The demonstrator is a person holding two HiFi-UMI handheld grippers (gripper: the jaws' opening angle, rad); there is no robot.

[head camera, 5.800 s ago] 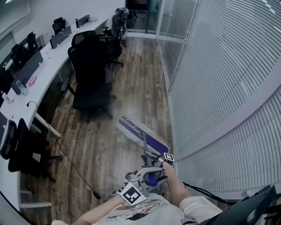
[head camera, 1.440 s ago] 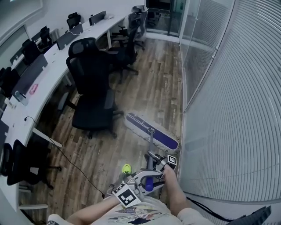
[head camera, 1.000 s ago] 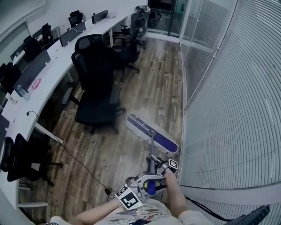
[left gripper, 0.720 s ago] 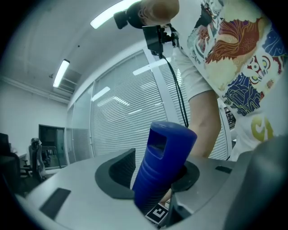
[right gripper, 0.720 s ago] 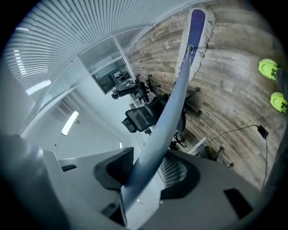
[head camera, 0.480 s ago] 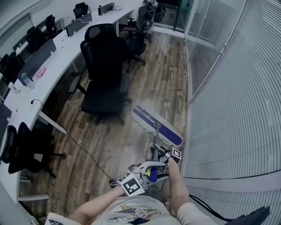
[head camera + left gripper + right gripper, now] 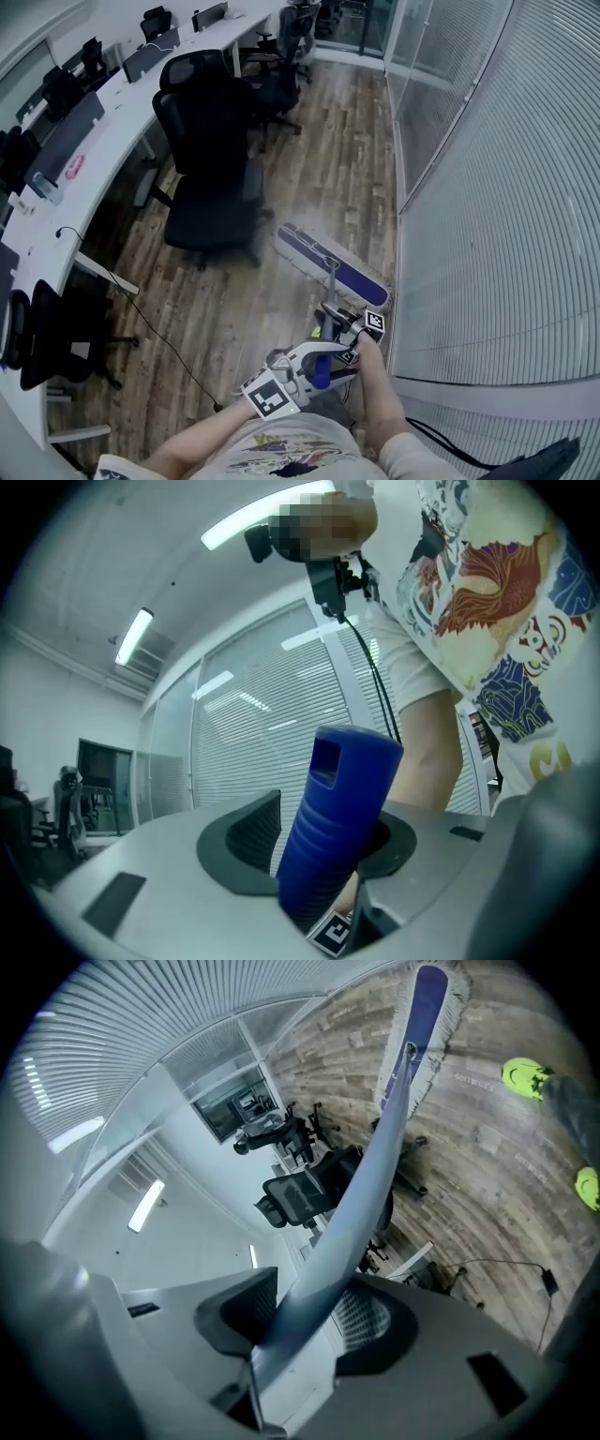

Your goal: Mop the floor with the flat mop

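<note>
Holding the mop with both tools. Clamped in the left gripper (image 7: 317, 366) — the blue end of the handle (image 7: 342, 808), with the jaws eased slightly wider just now yet pressing on it from both sides. Clamped in the right gripper (image 7: 339, 317), lower down, the grey pole (image 7: 366, 1194), at a middling width of jaw. Straight ahead of the right gripper, at the far end of the pole, lying flat on the wooden floor (image 7: 319, 178): the mop head (image 7: 333, 265), close to the wall of blinds (image 7: 487, 187) and near an office chair (image 7: 211, 178). Judging by this — in the middle of mopping, not at the finish. Impossible to tell wiped boards from unwiped. Probably left to do: the long strip of floor beyond the mop head and the part along the desks (image 7: 103, 141).
</note>
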